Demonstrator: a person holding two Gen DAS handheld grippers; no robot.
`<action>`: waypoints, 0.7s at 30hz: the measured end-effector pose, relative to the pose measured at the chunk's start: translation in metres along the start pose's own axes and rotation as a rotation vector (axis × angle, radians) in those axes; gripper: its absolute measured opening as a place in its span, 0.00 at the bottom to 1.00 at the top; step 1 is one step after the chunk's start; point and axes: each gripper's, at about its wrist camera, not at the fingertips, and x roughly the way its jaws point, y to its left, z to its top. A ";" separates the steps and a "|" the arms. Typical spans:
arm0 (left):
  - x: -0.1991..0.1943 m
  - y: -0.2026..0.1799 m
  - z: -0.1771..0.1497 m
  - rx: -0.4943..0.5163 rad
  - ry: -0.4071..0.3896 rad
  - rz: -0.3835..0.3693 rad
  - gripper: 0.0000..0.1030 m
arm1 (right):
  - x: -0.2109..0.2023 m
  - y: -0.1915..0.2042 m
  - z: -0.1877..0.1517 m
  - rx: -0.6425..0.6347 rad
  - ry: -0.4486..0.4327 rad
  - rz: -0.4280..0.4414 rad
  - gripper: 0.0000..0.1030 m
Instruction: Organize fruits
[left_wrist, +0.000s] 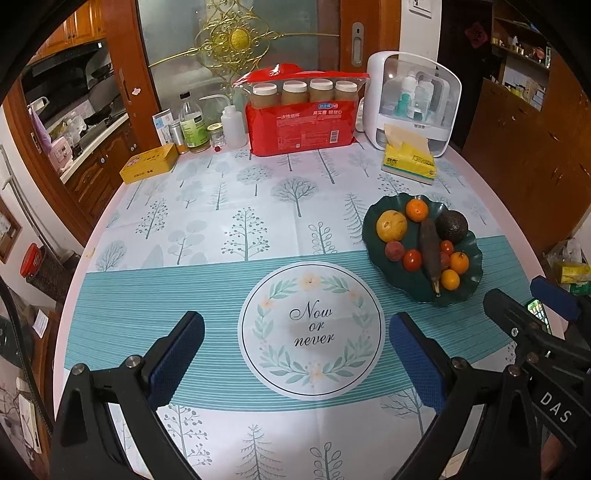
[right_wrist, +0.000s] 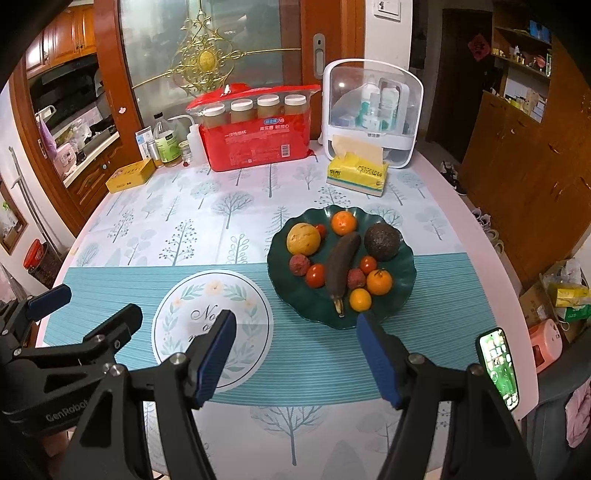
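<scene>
The small red tomato (right_wrist: 320, 230) sits half hidden behind the yellow round fruit (right_wrist: 303, 238); small shelf items (right_wrist: 524, 55) seem too tiny to name.

Evenly and softly lit from overhead on the surface (left_wrist: 221, 229), sharp at centre with faint shadows, dim and murky toward the doorway (right_wrist: 461, 74), strongly bowed by fisheye distortion with black vignetted corners in both views.

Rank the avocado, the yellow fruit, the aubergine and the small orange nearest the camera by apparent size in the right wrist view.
Largest to smallest:
1. aubergine, clearly the longest
2. avocado and yellow fruit, too alike to separate
3. small orange, smallest despite sitting nearest the camera
</scene>
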 end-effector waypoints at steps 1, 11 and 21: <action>0.000 -0.001 0.000 -0.001 -0.001 0.001 0.97 | 0.000 0.000 0.000 0.000 -0.001 0.000 0.67; 0.000 -0.001 -0.001 0.000 -0.003 0.001 0.97 | 0.000 -0.001 -0.001 0.000 -0.001 0.002 0.67; 0.000 0.000 -0.001 0.003 -0.003 -0.001 0.97 | 0.000 -0.001 -0.001 0.001 -0.001 0.000 0.67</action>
